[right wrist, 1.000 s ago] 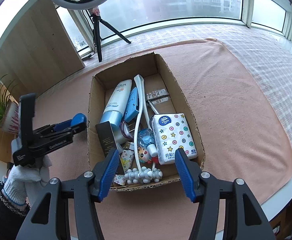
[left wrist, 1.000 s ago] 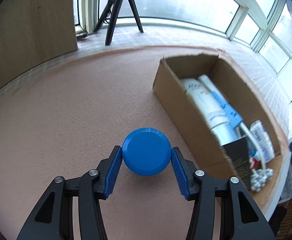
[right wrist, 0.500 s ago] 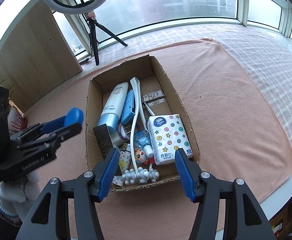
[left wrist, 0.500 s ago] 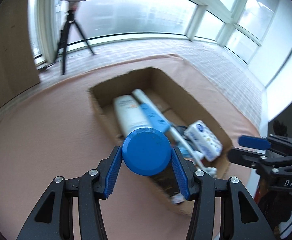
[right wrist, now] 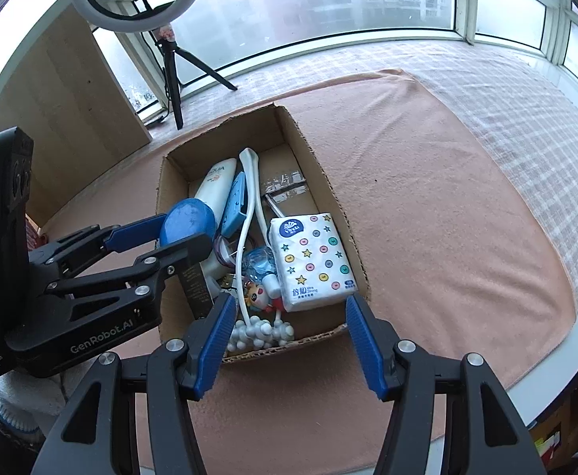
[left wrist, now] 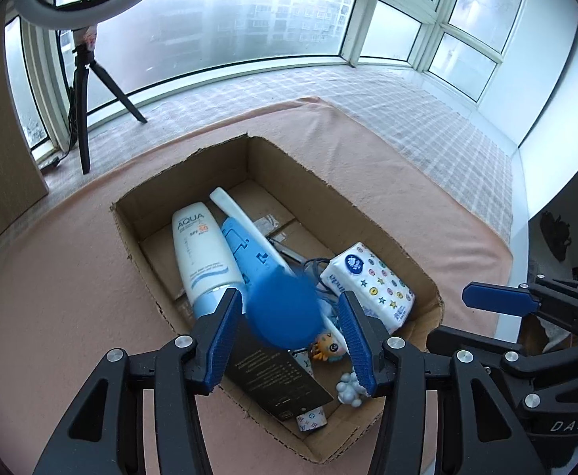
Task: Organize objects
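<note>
1. Left gripper (left wrist: pixel 287 297) hangs over the cardboard box (left wrist: pixel 209 174) at lower centre. The blurred blue lid (left wrist: pixel 283 308) sits between its jaws, with gaps on both sides and no pad pressing.
2. Right gripper (right wrist: pixel 289 304), bottom centre: jaws apart, nothing held.

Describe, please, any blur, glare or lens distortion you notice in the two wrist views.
Left wrist view: the blue round disc between the jaws is smeared by blur, while the cardboard box and its contents are sharp. Right wrist view: sharp throughout, and the same disc reads clearly. Both views: the fisheye bows the window frames, the corners go black, and hazy daylight leaves only soft shadows.
</note>
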`<state>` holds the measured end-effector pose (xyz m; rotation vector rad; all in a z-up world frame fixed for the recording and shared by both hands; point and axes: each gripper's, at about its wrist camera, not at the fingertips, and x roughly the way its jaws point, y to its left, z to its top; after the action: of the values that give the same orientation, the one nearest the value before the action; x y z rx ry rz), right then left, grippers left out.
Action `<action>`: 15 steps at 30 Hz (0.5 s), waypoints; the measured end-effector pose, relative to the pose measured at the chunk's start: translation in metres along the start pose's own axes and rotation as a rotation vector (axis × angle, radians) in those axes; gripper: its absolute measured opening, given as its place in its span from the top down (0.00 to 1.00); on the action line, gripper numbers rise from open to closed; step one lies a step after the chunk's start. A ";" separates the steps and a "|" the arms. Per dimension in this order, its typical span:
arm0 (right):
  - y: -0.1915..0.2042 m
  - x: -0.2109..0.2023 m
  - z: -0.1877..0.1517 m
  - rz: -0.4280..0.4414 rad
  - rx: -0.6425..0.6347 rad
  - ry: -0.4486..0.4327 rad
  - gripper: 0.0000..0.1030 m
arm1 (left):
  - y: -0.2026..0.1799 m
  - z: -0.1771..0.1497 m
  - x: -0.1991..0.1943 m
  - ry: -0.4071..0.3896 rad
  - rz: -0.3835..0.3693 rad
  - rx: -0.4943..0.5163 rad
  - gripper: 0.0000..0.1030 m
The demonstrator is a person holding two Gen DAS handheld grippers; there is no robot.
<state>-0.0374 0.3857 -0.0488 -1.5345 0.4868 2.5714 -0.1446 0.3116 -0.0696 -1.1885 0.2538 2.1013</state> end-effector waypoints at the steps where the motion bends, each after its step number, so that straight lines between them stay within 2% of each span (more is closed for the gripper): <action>1: 0.000 -0.001 0.000 0.000 0.000 -0.001 0.47 | 0.000 0.000 -0.002 -0.002 -0.002 -0.003 0.47; 9: 0.008 -0.007 -0.001 0.005 -0.006 -0.006 0.47 | 0.011 -0.004 -0.025 -0.030 0.018 -0.030 0.47; 15: 0.030 -0.012 -0.003 0.020 -0.035 -0.016 0.47 | 0.036 -0.024 -0.061 -0.057 0.072 -0.073 0.47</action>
<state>-0.0369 0.3573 -0.0331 -1.5266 0.4600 2.6185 -0.1318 0.2444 -0.0389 -1.1752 0.1976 2.2210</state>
